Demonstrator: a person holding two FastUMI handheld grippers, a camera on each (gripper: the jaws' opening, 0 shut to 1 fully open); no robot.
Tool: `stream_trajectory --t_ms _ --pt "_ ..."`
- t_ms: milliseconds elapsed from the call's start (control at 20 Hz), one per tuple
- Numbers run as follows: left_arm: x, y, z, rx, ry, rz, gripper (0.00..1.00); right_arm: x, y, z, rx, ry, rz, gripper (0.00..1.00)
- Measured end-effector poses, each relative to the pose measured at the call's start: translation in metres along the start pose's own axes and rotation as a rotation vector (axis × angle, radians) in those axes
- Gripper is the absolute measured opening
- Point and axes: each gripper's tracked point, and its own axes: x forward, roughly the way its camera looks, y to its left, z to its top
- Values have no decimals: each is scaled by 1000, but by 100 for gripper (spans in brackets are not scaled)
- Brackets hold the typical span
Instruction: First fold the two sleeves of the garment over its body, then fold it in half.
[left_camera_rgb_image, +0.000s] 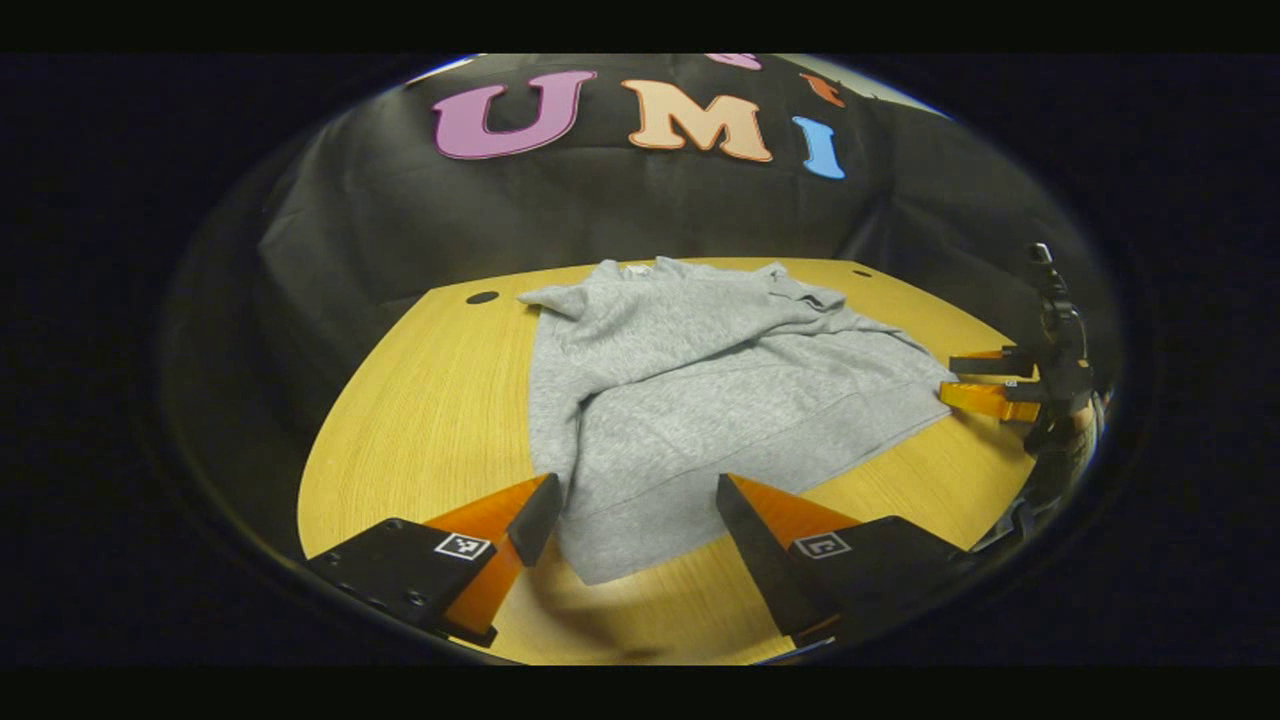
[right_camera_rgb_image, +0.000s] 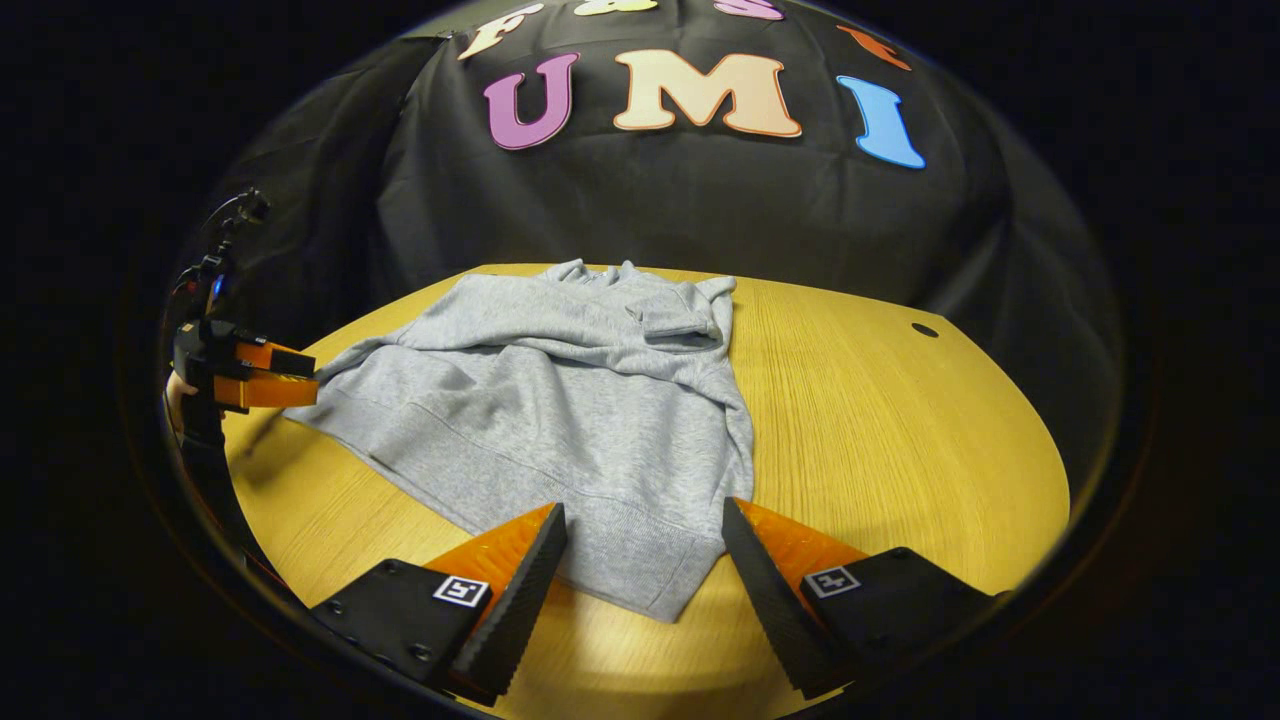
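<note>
1. A grey sweatshirt (left_camera_rgb_image: 700, 400) is seen spread on the wooden counter (left_camera_rgb_image: 420, 400), collar toward the booth wall and ribbed hem (right_camera_rgb_image: 560, 510) toward the near edge.
2. Both sleeves appear already drawn across the body, one cuff (right_camera_rgb_image: 680, 325) lying bunched near the collar; the sleeve step is judged done, though loosely.
3. The fold in half is judged not yet begun, since the hem lies flat and full-length.
4. The left hand-held gripper (left_camera_rgb_image: 630, 510) is held wide open over 1 hem corner, with nothing gripped.
5. The right hand-held gripper (right_camera_rgb_image: 645, 540) is likewise spread wide over the other hem corner, empty.
6. Bare counter is left on the garment's far sides and behind the collar, giving room for the hem to be carried forward.
7. The near counter edge sits just below both corners, so little margin is judged there.
</note>
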Motion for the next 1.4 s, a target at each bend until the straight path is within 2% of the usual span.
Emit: stream_trajectory --t_ms 50,100,150,250,300,350,400,500,550,600,650,700,750,800,850,950,1000,1050,1150,1200,1250,1400 --pt "1 -1 -4 6 10 2 94 0 1 1 1 1 0 98" --pt "3 -1 -11 15 29 10 94 0 1 1 0 2 1 98" --pt "3 3 -16 29 48 28 94 0 1 1 2 4 3 94" --pt "3 3 -13 39 41 41 98 0 2 1 6 9 6 94" --pt "5 3 -16 36 50 42 97 0 1 1 8 12 8 98" --pt "5 3 -15 31 46 41 96 1 2 1 11 14 10 94" --pt "5 2 -16 29 43 38 97 0 1 0 13 17 12 98" --pt "5 0 -16 19 34 29 97 1 4 1 14 20 23 98" --pt "5 -2 -17 14 36 26 96 -1 6 0 17 23 29 93" --pt "8 -3 -17 11 32 21 95 0 8 -1 22 23 41 93" --pt "8 -8 -16 1 33 0 93 0 15 -1 30 28 62 84" --pt "8 -8 -16 -12 31 1 88 0 17 -1 24 29 64 71" --pt "10 -9 -15 -16 31 -5 73 0 21 0 10 28 71 58" --pt "11 -10 -15 -24 25 -11 67 1 27 1 14 31 91 61" --pt "12 -12 -12 -42 17 -19 49 2 30 0 21 32 104 42" --pt "14 -16 -9 -57 0 -43 28 -1 33 -3 17 37 121 22" --pt "13 -17 -9 -76 -9 -51 18 -3 35 -5 23 47 123 22" --pt "13 -18 -7 -91 -18 -58 6 -5 37 -7 19 47 128 14" --pt "13 -18 -7 -104 -28 -61 3 -10 40 -10 12 49 127 14" --pt "13 -18 -7 -109 -32 -55 3 -15 42 -12 5 53 129 8" --pt "12 -20 -8 -107 -28 -53 0 -21 43 -13 -6 52 125 8" --pt "13 -21 -6 -106 -26 -59 1 -31 43 -17 -26 58 109 8"
